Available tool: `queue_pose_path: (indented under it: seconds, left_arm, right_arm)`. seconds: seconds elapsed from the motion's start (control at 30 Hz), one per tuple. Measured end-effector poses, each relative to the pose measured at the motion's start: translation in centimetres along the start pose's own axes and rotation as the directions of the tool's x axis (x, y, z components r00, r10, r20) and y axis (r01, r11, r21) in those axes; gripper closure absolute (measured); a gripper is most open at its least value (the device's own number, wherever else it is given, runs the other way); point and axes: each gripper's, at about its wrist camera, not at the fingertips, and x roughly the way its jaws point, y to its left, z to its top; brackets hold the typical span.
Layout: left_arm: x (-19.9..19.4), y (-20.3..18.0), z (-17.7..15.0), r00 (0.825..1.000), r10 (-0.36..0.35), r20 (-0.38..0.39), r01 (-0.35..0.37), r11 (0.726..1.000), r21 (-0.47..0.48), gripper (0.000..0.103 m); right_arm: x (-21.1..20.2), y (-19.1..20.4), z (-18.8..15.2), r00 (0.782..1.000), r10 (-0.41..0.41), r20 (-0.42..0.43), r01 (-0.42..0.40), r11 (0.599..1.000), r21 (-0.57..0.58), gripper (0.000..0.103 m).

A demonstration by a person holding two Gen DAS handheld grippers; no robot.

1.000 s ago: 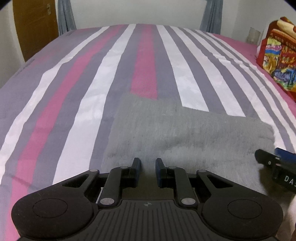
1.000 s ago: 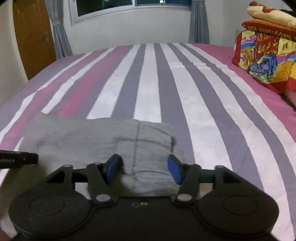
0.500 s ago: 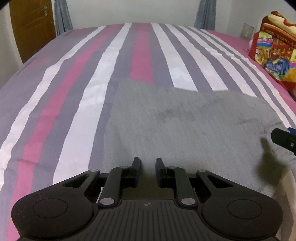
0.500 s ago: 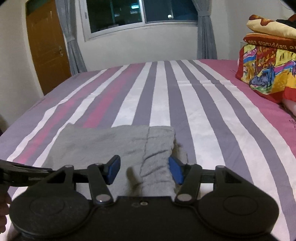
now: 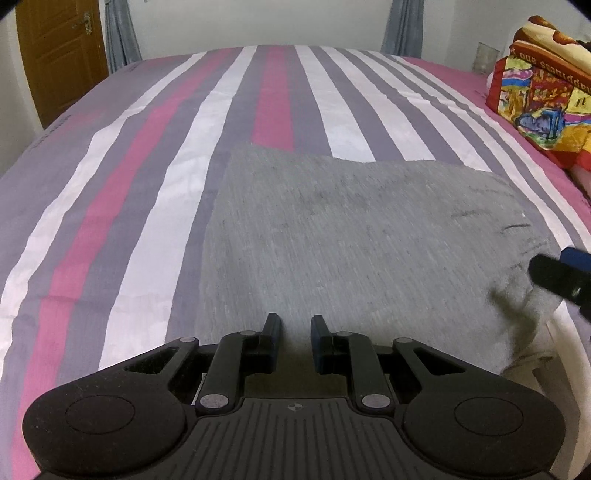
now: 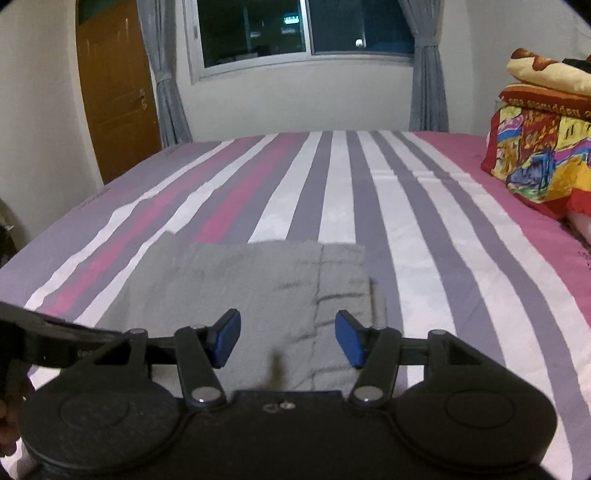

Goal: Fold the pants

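Note:
Grey pants [image 5: 354, 236] lie folded flat in a rectangle on the striped bed; they also show in the right wrist view [image 6: 251, 288], with the seamed waistband at the right. My left gripper [image 5: 293, 332] hovers over the near edge of the pants, its jaws narrowly apart with nothing between them. My right gripper [image 6: 286, 338] is wide open and empty above the near right part of the pants; its tip shows at the right edge of the left wrist view [image 5: 561, 277].
The bed sheet [image 5: 147, 166] has pink, white and purple stripes. Colourful stacked pillows [image 6: 539, 147] sit at the right. A wooden door [image 6: 114, 88] and a window with grey curtains [image 6: 303, 33] are behind the bed.
Both grippers have lifted and drawn back from the pants, so more of the room shows. The pants lie still.

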Motion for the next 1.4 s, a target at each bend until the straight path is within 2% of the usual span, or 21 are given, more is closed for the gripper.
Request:
queue_pose_path:
  seconds: [0.1,0.23,0.37,0.57,0.77,0.8,0.87,0.93,1.07,1.23,1.33,1.4]
  left_arm:
    - [-0.2,-0.1,-0.4,1.0,0.001,0.004,-0.001,1.0,0.006,0.085]
    - [-0.5,0.0,-0.9,1.0,-0.01,0.007,0.01,1.0,-0.001,0.084]
    - [-0.6,0.2,-1.7,1.0,-0.02,0.021,0.02,1.0,-0.003,0.084]
    - [-0.6,0.2,-2.4,0.999,-0.018,0.042,0.018,1.0,0.0,0.084]
    - [-0.5,0.3,-2.2,0.999,-0.021,0.033,0.022,1.0,-0.015,0.084]
    - [-0.5,0.3,-2.2,0.999,-0.019,0.034,0.02,1.0,-0.013,0.084]
    - [-0.5,0.3,-2.2,0.999,-0.015,0.031,0.015,1.0,-0.015,0.084]
    - [-0.6,0.2,-2.2,0.999,-0.014,0.03,0.014,1.0,-0.016,0.084]
    - [-0.7,0.4,-1.7,1.0,-0.013,0.017,0.014,0.999,-0.037,0.084]
    - [-1.2,0.5,-1.5,1.0,-0.007,0.018,0.008,0.998,-0.055,0.084]
    - [-1.4,0.6,-1.1,1.0,0.007,0.021,-0.005,0.998,-0.057,0.084]
    - [-1.4,0.8,-0.7,1.0,0.011,0.023,-0.01,0.998,-0.062,0.084]
  right_arm:
    - [0.3,0.5,-0.8,1.0,0.007,-0.029,-0.007,1.0,-0.018,0.046]
    - [1.9,0.5,-2.3,0.993,-0.037,-0.11,0.03,0.997,-0.069,0.047]
    - [2.2,0.6,-3.6,0.992,-0.056,-0.111,0.046,0.995,-0.091,0.046]
    - [2.2,0.1,-4.2,0.991,-0.049,-0.128,0.046,0.999,-0.026,0.042]
    - [2.0,-0.2,-4.2,0.99,-0.04,-0.133,0.039,0.999,-0.01,0.041]
    - [2.1,-0.4,-4.3,0.989,-0.037,-0.145,0.038,0.999,0.004,0.04]
    - [2.5,-1.7,-4.7,0.984,0.003,-0.179,0.016,0.994,0.107,0.04]
    - [2.2,-2.7,-4.8,0.985,0.035,-0.167,-0.003,0.981,0.192,0.04]
    - [0.8,-2.2,-3.8,0.989,0.015,-0.144,0.006,0.99,0.142,0.042]
    - [-1.9,-1.9,-2.1,0.998,-0.028,-0.054,0.032,0.996,0.087,0.042]
    - [-2.0,-2.0,-0.5,1.0,-0.028,-0.011,0.028,0.997,0.077,0.042]
    - [-1.5,-1.9,0.3,1.0,-0.018,-0.015,0.019,0.997,0.077,0.042]
